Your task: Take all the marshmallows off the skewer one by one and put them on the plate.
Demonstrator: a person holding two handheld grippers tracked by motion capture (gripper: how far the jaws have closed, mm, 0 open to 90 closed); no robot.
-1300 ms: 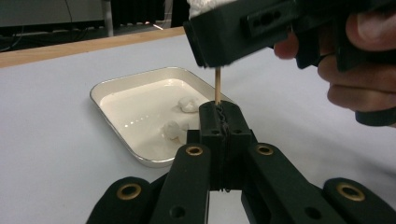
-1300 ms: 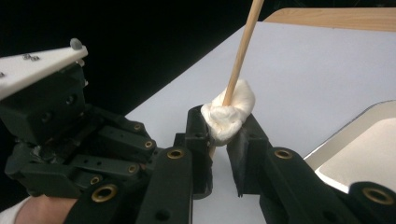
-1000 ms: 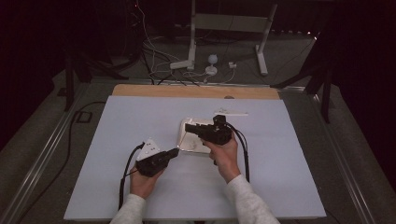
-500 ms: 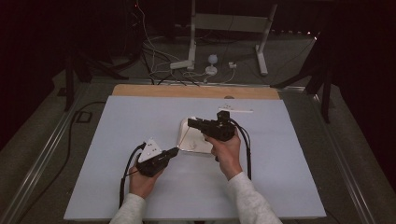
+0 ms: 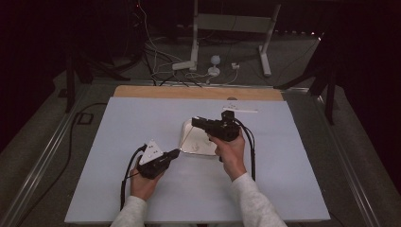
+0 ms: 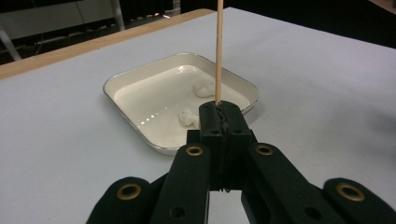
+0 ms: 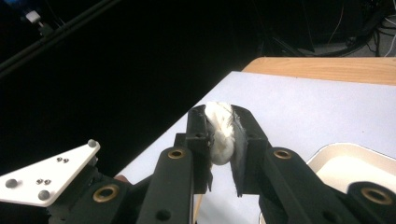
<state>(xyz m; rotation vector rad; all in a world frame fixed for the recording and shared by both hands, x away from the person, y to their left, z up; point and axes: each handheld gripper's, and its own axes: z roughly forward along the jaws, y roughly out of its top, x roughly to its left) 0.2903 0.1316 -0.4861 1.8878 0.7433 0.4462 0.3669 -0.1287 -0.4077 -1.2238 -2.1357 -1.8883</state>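
The wooden skewer (image 6: pixel 217 51) stands upright in the left hand-held gripper (image 6: pixel 218 108), whose jaws are clamped shut on its lower end; held this way, its free tip points up and away from the hand, ready to take something pushed onto it. The right hand-held gripper (image 7: pixel 219 133) is closed on a white, soft lump, apparently a marshmallow (image 7: pixel 220 133), squeezed between its jaws, and in the high view this gripper (image 5: pixel 196 121) hangs above the near-left part of the tray. Judging by the pairing, the piece is being brought toward the skewer for threading. Just beyond the left gripper lies a shallow, cream square tray (image 6: pixel 140 128) with two more white lumps (image 6: pixel 188 116) inside, a supply kept within easy reach of both hands. The tray rests flat on the pale tabletop (image 5: pixel 283 156), near its middle.
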